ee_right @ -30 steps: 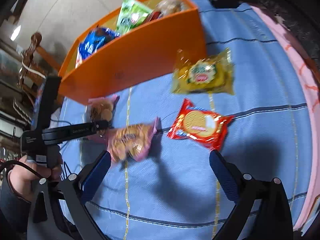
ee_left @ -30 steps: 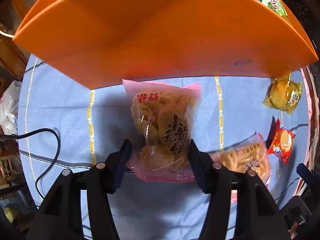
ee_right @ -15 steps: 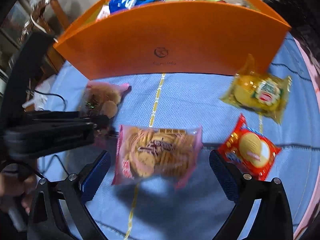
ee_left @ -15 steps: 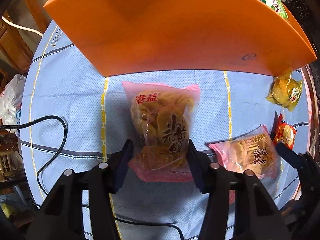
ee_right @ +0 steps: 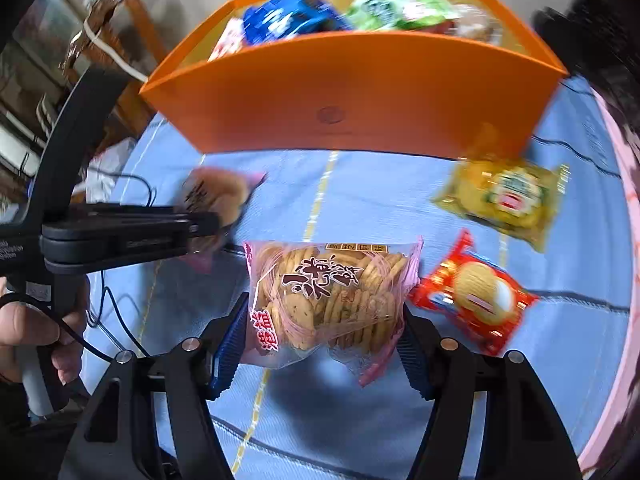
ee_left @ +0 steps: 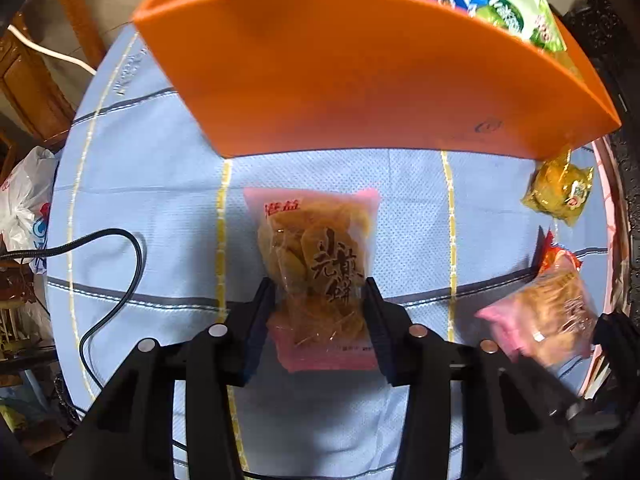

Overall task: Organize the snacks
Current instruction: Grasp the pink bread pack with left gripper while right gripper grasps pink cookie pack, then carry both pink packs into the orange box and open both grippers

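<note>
Two pink-edged clear packets of golden crackers [ee_left: 316, 256] and round biscuits [ee_right: 332, 296] sit before the orange box [ee_right: 360, 96] — a yellow pack [ee_right: 504, 200] and red pack [ee_right: 476, 296] lie flat nearby.

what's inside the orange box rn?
Orange box holds a blue packet, a green packet, a pale one at its left end and a brownish one at its right. Its front wall hides anything lower.

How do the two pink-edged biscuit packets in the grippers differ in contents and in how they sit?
The left gripper's packet holds loose, irregular golden crisps; the right gripper's packet holds neat rows of small round biscuits. The left gripper's packet runs lengthwise away from the left gripper, gripped near one end; the right gripper's packet lies crosswise, spanning the right gripper. Both are clear with pink edges, dark calligraphy and the same red brand mark.
</note>
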A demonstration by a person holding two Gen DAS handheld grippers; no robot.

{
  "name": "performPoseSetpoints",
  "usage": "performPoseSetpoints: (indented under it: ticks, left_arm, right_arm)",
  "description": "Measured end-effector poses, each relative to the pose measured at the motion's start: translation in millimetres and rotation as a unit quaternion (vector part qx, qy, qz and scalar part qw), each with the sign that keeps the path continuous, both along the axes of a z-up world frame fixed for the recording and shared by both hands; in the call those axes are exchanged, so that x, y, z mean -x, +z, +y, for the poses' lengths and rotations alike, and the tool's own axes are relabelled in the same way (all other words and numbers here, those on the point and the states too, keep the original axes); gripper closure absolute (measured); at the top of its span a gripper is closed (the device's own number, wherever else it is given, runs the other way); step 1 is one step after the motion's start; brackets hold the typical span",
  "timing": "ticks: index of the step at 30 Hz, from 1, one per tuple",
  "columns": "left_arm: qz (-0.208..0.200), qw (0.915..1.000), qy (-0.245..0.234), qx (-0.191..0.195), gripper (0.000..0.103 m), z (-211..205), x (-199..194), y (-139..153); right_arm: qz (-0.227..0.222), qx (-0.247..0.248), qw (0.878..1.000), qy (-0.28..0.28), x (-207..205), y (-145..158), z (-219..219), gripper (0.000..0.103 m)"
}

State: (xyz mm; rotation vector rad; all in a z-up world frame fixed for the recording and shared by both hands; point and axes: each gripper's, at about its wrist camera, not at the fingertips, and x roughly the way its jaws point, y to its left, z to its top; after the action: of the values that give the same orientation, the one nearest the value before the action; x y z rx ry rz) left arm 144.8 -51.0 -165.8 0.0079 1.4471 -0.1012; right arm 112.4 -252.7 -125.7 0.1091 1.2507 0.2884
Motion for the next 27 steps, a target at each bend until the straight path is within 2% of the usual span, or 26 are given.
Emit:
performPoseSetpoints:
  ticks: [7,11,15,22,27]
  left_arm:
    - [-0.030,0.9992,-0.009,0.023,0.063,8,12,32]
    - [-0.044,0.9983,-0.013,0.036,0.064,9,13,48]
    - [-0.054,0.9974,-0.013,0.045,0.065,10,24,59]
    - [-0.093,0.9927,-0.026,0.072,0.065,-1,31,92]
    - [-0.089,0.9926,-0.024,0.079,0.066,2,31,95]
  right_arm:
    - [-0.028,0.004,0.999,-0.022,14,23,-31,0.035]
    - [-0.040,0.001,0.999,-0.023,16,36,-34,0.035]
    - [-0.053,-0.006,0.998,-0.023,9,41,-14,0.035]
    - [-0.088,-0.021,0.996,-0.016,0,73,-15,0.035]
    - [-0.088,-0.030,0.995,-0.019,-3,77,-15,0.035]
